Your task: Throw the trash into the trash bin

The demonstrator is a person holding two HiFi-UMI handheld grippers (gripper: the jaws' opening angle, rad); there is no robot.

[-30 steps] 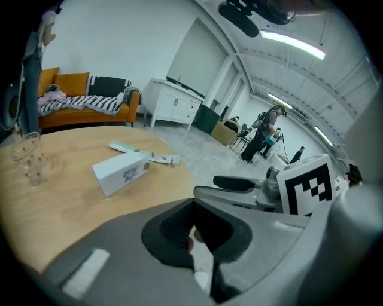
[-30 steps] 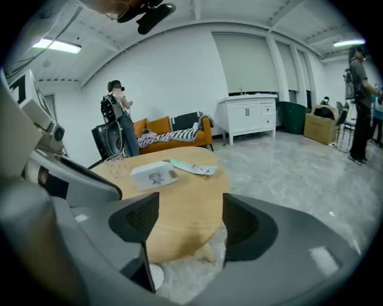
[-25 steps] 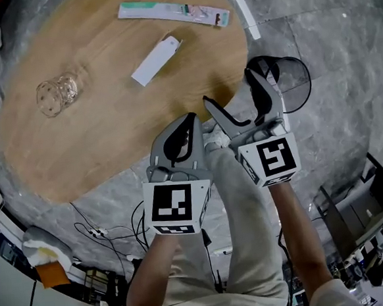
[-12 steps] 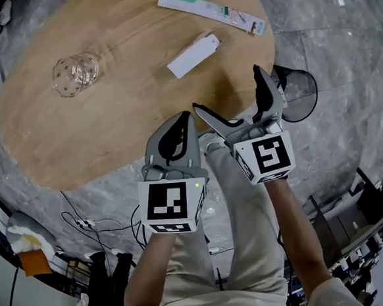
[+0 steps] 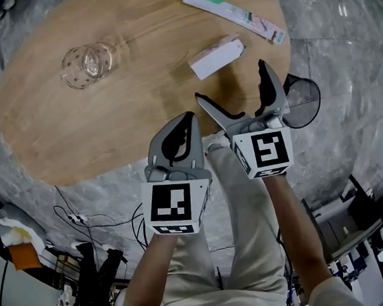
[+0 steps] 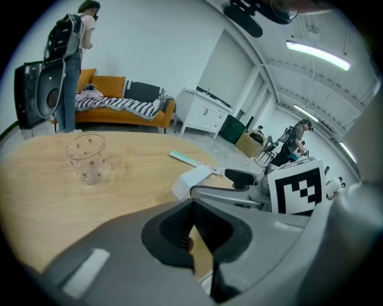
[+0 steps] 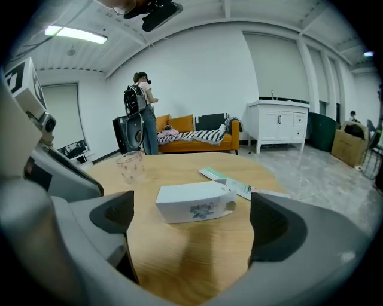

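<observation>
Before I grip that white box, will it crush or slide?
Probably light and crushable: the white box looks like thin card with an open end flap. Lying flat on the smooth wooden table, it would likely slide, not roll.

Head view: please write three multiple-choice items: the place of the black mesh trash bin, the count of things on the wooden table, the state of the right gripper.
1. Where does the black mesh trash bin stand? A on the round wooden table; B on the grey stone floor beside the table; C under the table's middle.
2. How many things lie on the table? A one; B three; C five.
3. The right gripper has its fingers: A shut on something; B shut, empty; C apart, empty.
Key: 1 B, it shows beyond the table's edge; 2 B, clear dotted glass cup, white cardboard box, long green-and-white flat packet; 3 C, the box lies ahead, untouched.
</observation>
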